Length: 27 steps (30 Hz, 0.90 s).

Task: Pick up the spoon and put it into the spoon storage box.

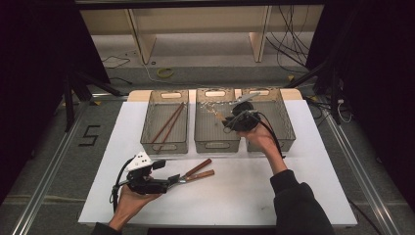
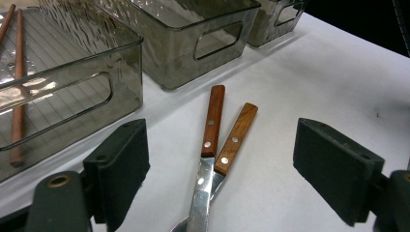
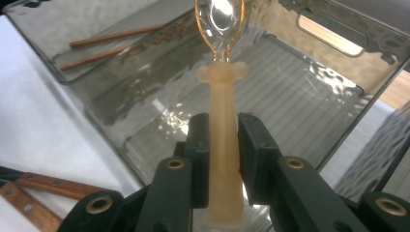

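Taking the middle bin (image 1: 217, 128) as my landmark and reading from the left: my left gripper (image 1: 175, 179) sits low on the white bench (image 1: 303, 186), down and to the left of that bin, its jaws spread wide and released, gripping nothing. In the left gripper view the two black pads stand well apart, and two knives with wooden handles (image 2: 218, 130) lie on the bench between them, crossed so that the blades overlap and the handles fan out toward the bins; neither pad touches them. Left of the middle bin is another bin (image 1: 165, 125), holding two brown chopsticks (image 1: 168, 122) that lie slanted on its floor. Over the right edge of the middle bin I have my right gripper (image 3: 224, 145), clenched on the pale orange handle of a spoon (image 3: 223, 140); both pads press the handle from either side, and the shiny bowl of the spoon points away from the jaws, above the ribbed floor of a bin. A third bin (image 1: 277, 117) stands just to the right of the middle one
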Each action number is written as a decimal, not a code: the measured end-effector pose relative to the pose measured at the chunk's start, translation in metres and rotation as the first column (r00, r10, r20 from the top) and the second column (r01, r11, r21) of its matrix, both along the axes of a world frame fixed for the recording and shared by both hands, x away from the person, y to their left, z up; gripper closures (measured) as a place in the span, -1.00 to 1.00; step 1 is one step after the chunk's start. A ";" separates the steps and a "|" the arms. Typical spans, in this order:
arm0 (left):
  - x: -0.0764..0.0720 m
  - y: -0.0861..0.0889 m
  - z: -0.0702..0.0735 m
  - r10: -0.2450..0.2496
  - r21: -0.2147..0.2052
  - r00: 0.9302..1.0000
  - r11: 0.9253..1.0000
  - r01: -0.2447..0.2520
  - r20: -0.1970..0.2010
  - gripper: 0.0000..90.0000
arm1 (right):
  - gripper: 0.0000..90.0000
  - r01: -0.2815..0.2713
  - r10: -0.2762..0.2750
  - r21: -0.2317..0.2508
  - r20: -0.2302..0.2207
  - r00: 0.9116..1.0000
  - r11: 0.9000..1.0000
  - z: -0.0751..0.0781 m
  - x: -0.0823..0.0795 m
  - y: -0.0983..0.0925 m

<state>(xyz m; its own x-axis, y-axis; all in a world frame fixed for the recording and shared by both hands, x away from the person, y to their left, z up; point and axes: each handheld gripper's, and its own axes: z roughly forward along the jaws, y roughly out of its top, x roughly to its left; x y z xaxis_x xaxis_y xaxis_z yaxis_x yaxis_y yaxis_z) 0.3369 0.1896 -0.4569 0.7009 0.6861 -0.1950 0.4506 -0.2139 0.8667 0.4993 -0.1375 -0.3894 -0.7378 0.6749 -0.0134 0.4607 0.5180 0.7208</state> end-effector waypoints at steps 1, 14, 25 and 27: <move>0.000 0.000 0.000 0.000 0.000 1.000 1.000 0.000 0.000 -0.56 | 0.70 0.002 -0.002 -0.001 -0.003 1.000 1.000 -0.001 0.001 0.000; 0.000 -0.001 0.000 -0.001 0.000 1.000 1.000 0.001 0.004 -0.56 | 0.69 0.018 -0.018 0.000 -0.022 1.000 1.000 -0.005 0.008 0.011; 0.000 -0.001 0.000 -0.002 0.000 1.000 1.000 0.002 0.003 -0.56 | 0.69 0.036 -0.036 -0.015 -0.045 0.998 0.999 -0.011 0.014 0.018; 0.000 -0.001 0.000 -0.003 -0.001 1.000 1.000 0.003 0.004 -0.56 | 0.69 0.038 -0.039 -0.015 -0.051 0.998 0.999 -0.012 0.015 0.019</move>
